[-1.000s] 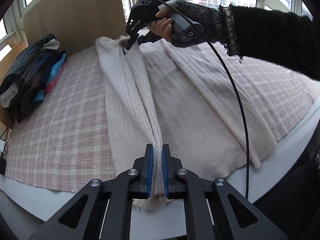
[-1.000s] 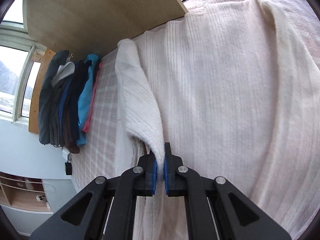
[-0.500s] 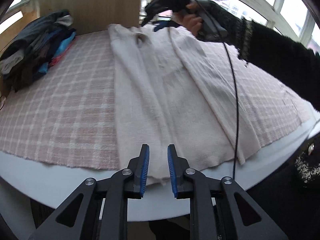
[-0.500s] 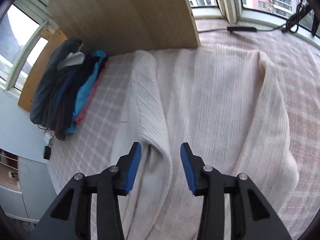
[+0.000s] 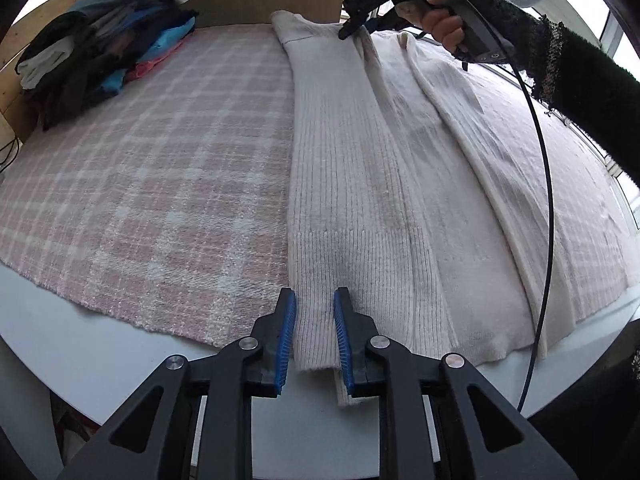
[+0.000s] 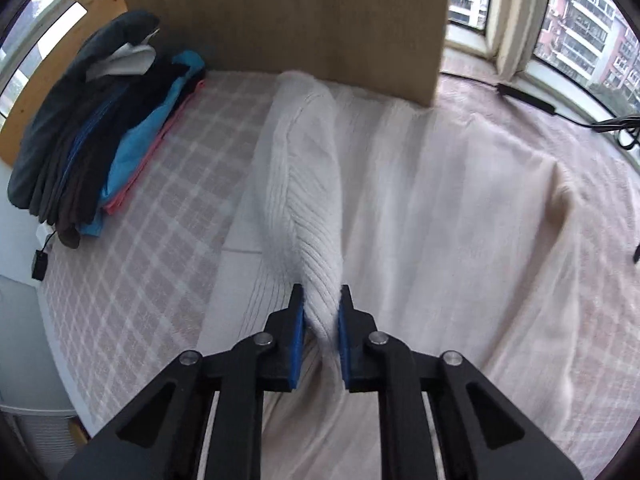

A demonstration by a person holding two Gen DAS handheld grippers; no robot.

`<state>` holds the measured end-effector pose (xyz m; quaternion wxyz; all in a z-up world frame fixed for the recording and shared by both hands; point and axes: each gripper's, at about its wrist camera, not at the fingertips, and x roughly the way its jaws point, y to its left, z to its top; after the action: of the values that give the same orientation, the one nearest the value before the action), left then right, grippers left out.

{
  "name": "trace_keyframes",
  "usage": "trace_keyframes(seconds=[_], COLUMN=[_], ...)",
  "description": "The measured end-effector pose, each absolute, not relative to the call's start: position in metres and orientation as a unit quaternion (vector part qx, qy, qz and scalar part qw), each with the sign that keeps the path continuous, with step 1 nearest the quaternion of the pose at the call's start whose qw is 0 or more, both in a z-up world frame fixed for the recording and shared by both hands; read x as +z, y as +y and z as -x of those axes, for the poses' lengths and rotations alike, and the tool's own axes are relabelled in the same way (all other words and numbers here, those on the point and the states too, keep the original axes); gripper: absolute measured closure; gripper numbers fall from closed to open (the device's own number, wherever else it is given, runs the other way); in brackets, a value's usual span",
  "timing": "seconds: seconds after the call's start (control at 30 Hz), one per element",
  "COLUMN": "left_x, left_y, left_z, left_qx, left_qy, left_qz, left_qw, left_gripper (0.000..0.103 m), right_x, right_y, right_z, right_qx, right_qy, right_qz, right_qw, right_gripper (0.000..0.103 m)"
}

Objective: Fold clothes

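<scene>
A cream ribbed knit garment (image 5: 384,168) lies lengthwise on the pink plaid cloth (image 5: 160,152). My left gripper (image 5: 314,336) is open at the garment's near hem, with the hem's edge between the blue pads but not pinched. My right gripper (image 6: 321,332) is at the garment's far end; it also shows in the left wrist view (image 5: 352,28). Its jaws are narrowed around a raised fold of the knit (image 6: 308,216), which stands up between the pads.
A pile of dark and blue clothes (image 5: 100,44) lies at the far left (image 6: 100,128). A wooden panel (image 6: 280,12) stands behind the garment. A black cable (image 5: 544,184) hangs from the right gripper across the garment. The white table edge (image 5: 100,352) is near.
Both grippers let go of the garment's fold, which dropped flat. The left gripper stayed open at the hem. The right gripper then narrowed around a fold at the far end.
</scene>
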<state>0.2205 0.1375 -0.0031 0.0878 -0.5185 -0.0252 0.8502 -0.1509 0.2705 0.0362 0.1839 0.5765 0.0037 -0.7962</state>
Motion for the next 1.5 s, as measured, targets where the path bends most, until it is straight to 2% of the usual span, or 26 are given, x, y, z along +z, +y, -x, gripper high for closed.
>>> trace_keyframes(seconds=[0.1,0.17,0.23,0.33,0.43,0.5,0.57,0.73,0.83,0.87,1.03,1.1,1.17,1.37,1.47,1.5], left_x=[-0.002,0.002,0.012,0.021,0.015,0.013,0.012,0.044,0.061,0.066,0.064,0.059,0.052,0.029,0.018,0.016], left_y=[0.138,0.137,0.140,0.154,0.165,0.167,0.169,0.172,0.198,0.208,0.277,0.304,0.328,0.351,0.356,0.357], left_z=[-0.221,-0.223,-0.226,-0.230,-0.229,-0.230,-0.231,-0.237,-0.242,-0.243,-0.252,-0.253,-0.255,-0.252,-0.249,-0.248], left_qx=[0.848,0.849,0.857,0.866,0.860,0.857,0.854,0.865,0.869,0.869,0.846,0.835,0.825,0.810,0.803,0.802], left_qy=[-0.026,-0.021,-0.017,-0.005,0.006,0.012,0.016,-0.004,-0.003,-0.001,0.040,0.049,0.064,0.090,0.097,0.098], left_qz=[0.521,0.522,0.509,0.490,0.498,0.503,0.507,0.484,0.463,0.457,0.455,0.460,0.468,0.502,0.520,0.524], left_qw=[0.089,0.084,0.077,0.095,0.111,0.113,0.115,0.134,0.174,0.190,0.275,0.298,0.309,0.291,0.275,0.269], left_gripper=[0.085,0.085,0.085,0.085,0.085,0.085,0.085,0.085,0.085,0.085,0.080,0.066,0.060,0.055,0.055,0.058], right_x=[0.020,0.028,0.043,0.060,0.042,0.023,0.026,0.090,0.111,0.115,0.103,0.104,0.103,0.080,0.062,0.055], right_y=[0.278,0.274,0.273,0.270,0.256,0.251,0.259,0.343,0.413,0.436,0.531,0.560,0.581,0.575,0.551,0.542], right_z=[0.154,0.147,0.136,0.117,0.117,0.123,0.122,0.101,0.086,0.082,0.061,0.054,0.049,0.055,0.069,0.075], right_qx=[-0.778,-0.787,-0.804,-0.812,-0.801,-0.782,-0.780,-0.787,-0.805,-0.809,-0.793,-0.791,-0.794,-0.783,-0.775,-0.772], right_qy=[-0.010,0.005,0.012,-0.002,0.017,0.006,-0.019,-0.131,-0.156,-0.162,-0.197,-0.220,-0.231,-0.236,-0.239,-0.238], right_qz=[-0.599,-0.587,-0.564,-0.532,-0.553,-0.581,-0.583,-0.545,-0.528,-0.524,-0.557,-0.554,-0.550,-0.559,-0.564,-0.565], right_qw=[0.191,0.190,0.190,0.241,0.228,0.225,0.228,0.258,0.223,0.209,0.147,0.134,0.119,0.137,0.158,0.164], right_gripper=[0.087,0.080,0.079,0.078,0.078,0.078,0.078,0.077,0.066,0.066,0.066,0.066,0.066,0.066,0.065,0.064])
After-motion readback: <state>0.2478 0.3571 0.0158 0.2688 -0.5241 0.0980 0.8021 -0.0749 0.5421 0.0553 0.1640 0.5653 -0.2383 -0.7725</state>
